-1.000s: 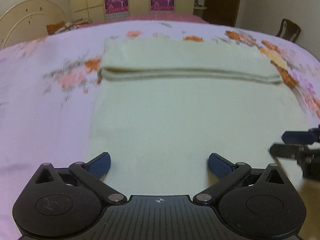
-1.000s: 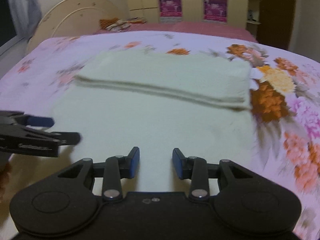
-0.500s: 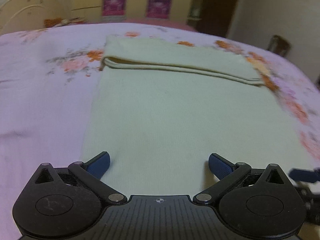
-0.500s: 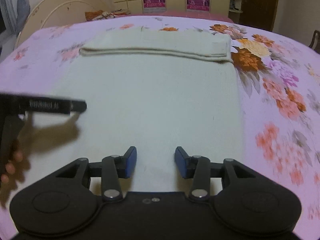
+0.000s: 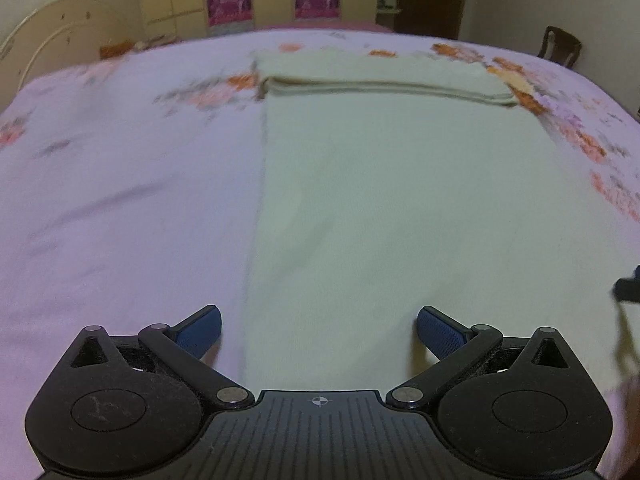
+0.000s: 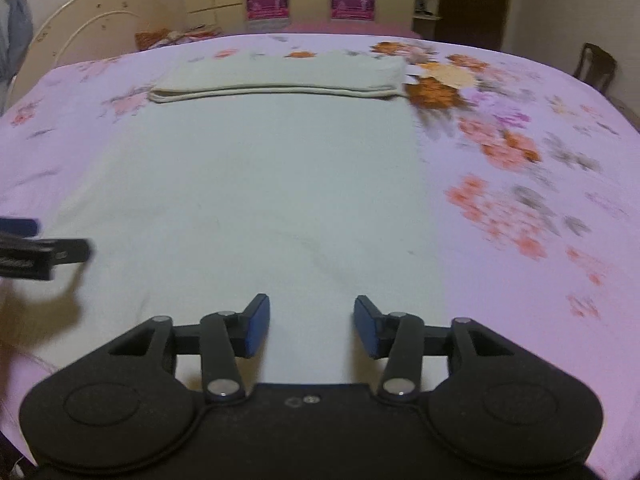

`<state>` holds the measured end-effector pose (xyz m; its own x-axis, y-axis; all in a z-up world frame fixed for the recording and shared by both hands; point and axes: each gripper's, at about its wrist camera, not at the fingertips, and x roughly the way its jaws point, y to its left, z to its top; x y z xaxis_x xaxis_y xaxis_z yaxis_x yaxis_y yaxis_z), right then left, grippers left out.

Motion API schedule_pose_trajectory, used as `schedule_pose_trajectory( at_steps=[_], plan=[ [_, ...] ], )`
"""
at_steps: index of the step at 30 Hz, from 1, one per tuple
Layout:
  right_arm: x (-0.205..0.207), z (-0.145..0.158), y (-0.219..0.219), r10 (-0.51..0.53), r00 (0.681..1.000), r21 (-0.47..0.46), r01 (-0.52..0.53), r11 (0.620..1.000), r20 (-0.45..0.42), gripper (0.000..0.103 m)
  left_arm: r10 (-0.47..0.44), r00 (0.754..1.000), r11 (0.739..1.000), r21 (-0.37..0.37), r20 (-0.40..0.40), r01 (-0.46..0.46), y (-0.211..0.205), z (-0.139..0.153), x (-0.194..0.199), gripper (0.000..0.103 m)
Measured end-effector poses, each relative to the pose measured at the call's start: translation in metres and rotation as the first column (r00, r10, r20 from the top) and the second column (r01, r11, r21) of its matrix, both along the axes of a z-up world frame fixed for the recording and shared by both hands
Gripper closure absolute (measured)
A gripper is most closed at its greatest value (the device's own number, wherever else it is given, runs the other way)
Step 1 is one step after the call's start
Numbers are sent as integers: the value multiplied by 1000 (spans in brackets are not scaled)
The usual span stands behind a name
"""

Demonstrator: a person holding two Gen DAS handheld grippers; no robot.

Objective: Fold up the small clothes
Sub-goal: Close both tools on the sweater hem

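A pale cloth point(image 5: 400, 200) is seen spread flat on the bed point(image 5: 120, 200), which is covered by a pink sheet with flowers. The far end of the cloth is folded back on itself, so that a thick band point(image 5: 380, 76) lies across its top. The left tool point(image 5: 319, 330) is held low over the near left edge of the cloth, with its blue pads wide apart and nothing between them. One pad point(image 5: 199, 330) is over the pink sheet just left of the cloth's edge, and the other pad point(image 5: 440, 332) is over the cloth. A second ago both pads were over the cloth, so the left tool has been moved toward the cloth's left side. The right tool point(image 6: 311, 326) is held over the near part of the cloth, closer to its right edge. Its jaws are opening, and nothing is between them; a second ago the pads were set closer together. In the right wrist view the cloth point(image 6: 260, 200) is now seen straight on, while a second ago it looked tilted. The left tool point(image 6: 40, 252) is seen at the far left of that view, beside the cloth's left edge. A dark bit of the right tool point(image 5: 628, 286) shows at the right rim of the left wrist view. The folded band point(image 6: 280, 76) has stayed where it was on the cloth.
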<state>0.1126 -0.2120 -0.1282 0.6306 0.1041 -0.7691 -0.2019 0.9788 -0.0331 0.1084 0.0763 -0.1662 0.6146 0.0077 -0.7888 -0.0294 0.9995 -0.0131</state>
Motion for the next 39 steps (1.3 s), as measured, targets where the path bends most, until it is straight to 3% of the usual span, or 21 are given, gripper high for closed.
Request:
schedule_pose_trajectory(
  at_steps=[6, 12, 15, 16, 17, 21, 22, 24, 26, 32, 39],
  plan=[
    [-22, -2, -33, -86, 996, -7, 86, 996, -19, 54, 54, 998, 988, -144, -12, -55, 33, -10, -36, 3],
    [-38, -10, -47, -134, 989, 77, 139, 987, -69, 55, 59, 998, 966, -250, -3, -58, 43, -9, -48, 32],
    [-42, -10, -48, -141, 986, 125, 151, 981, -87, 75, 40, 999, 947, -318, -19, -44, 42, -10, -47, 57],
    [-42, -10, -48, -142, 986, 141, 154, 978, -92, 87, 23, 999, 944, -329, -27, -30, 40, -11, -47, 57],
    [-43, -10, -49, -139, 985, 162, 153, 975, -98, 93, 15, 999, 941, -336, -29, -24, 39, -11, -46, 57],
    [-45, -9, -41, -133, 987, 158, 147, 977, -94, 94, 26, 999, 921, -387, -35, -38, 44, -13, -40, 57],
    [-44, -10, -42, -141, 984, 167, 157, 973, -104, 92, 25, 999, 918, -395, -28, -34, 44, -12, -37, 66],
    [-41, -11, -46, -151, 980, 208, 175, 962, -126, 92, 3, 1000, 921, -390, -4, -4, 41, -7, -31, 96],
    [-40, -5, -47, -131, 984, 253, 159, 954, -124, 95, 1, 999, 921, -389, 41, 15, 38, 2, -23, 96],
    [-11, 35, -50, -109, 994, 345, 106, 933, -11, 95, 18, 990, 912, -408, 140, 41, 36, 35, 27, 96],
    [85, 71, -49, -101, 986, 368, 45, 929, 135, 95, 78, 971, 910, -414, 227, 24, 37, 59, 142, 96]
  ],
)
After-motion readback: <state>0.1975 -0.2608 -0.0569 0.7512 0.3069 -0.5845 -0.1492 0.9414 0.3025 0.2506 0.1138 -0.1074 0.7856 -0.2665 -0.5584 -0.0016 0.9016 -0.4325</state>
